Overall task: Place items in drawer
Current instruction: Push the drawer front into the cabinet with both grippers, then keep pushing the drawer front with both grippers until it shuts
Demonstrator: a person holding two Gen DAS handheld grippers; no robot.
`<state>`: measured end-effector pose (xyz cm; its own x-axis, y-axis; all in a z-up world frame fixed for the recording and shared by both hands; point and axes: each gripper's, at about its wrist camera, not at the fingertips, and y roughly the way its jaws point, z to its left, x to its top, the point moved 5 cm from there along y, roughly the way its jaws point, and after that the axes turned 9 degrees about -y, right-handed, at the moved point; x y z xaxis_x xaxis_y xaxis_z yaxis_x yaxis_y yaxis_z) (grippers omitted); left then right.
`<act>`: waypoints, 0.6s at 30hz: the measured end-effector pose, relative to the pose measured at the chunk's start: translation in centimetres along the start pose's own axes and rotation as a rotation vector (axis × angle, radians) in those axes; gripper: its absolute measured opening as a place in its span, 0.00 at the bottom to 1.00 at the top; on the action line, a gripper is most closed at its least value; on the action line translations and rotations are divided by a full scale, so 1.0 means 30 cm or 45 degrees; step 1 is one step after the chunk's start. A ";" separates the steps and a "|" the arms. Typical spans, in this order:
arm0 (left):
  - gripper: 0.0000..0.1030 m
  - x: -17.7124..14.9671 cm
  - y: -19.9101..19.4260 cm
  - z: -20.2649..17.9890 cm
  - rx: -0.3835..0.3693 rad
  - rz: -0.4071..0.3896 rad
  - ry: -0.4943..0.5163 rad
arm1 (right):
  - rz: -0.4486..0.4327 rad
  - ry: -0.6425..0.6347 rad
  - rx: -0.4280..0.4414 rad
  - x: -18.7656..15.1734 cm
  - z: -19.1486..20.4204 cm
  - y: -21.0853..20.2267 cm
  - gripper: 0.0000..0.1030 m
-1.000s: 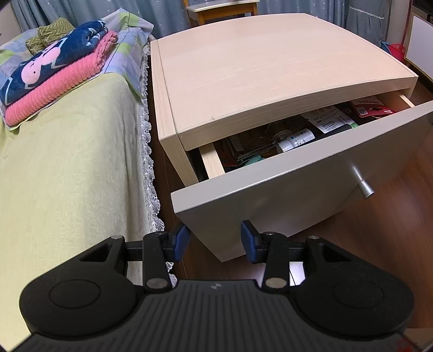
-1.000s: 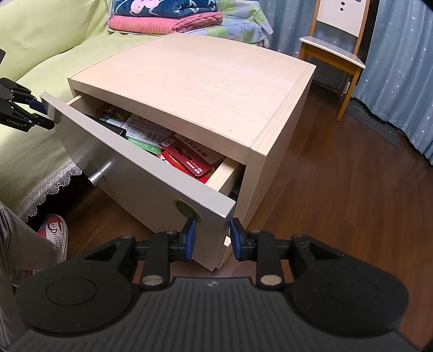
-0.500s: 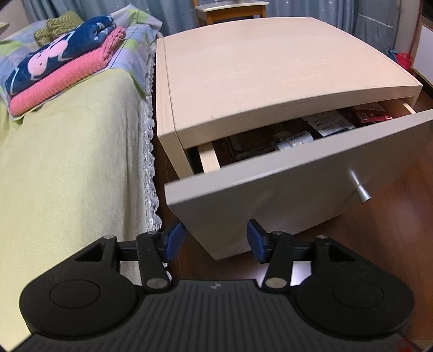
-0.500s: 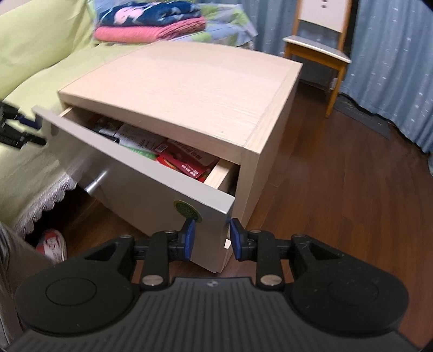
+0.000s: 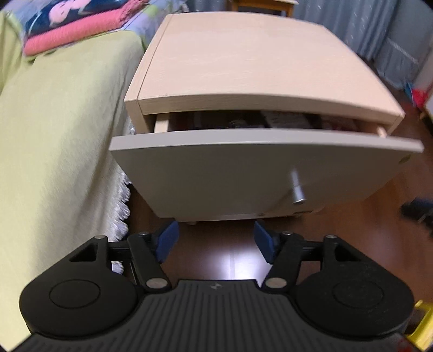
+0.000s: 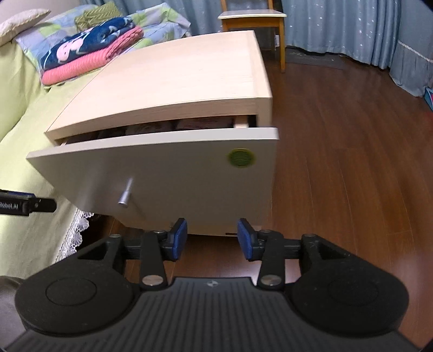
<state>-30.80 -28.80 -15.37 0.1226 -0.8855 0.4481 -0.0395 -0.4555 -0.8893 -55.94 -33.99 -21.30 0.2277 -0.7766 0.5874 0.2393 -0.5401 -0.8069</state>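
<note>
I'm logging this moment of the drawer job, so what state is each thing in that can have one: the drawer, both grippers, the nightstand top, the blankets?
drawer: partly open, a narrow gap at the top, contents blurred
left gripper: open, empty
right gripper: open, empty
nightstand top: bare
blankets: folded, stacked on the bed
drawer knob: untouched, neither gripper on it

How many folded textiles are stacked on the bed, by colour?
Navy patterned blanket: 1
Pink knit blanket: 1
Olive chevron cloth: 1
Total: 3, all on the bed beside the nightstand.
</note>
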 end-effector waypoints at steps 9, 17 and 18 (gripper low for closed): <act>0.62 0.047 0.037 -0.046 0.041 -0.090 -0.010 | -0.007 -0.003 -0.001 0.075 0.087 0.081 0.38; 0.62 0.057 0.112 -0.029 0.067 -0.065 -0.041 | 0.008 0.013 -0.025 0.109 0.087 0.122 0.38; 0.62 0.058 0.120 -0.030 0.074 -0.067 -0.033 | 0.008 0.016 -0.028 0.110 0.083 0.126 0.38</act>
<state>-31.62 -32.07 -17.71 0.1489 -0.8574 0.4926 0.0250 -0.4947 -0.8687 -51.92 -37.79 -22.25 0.2170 -0.7842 0.5814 0.2167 -0.5420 -0.8120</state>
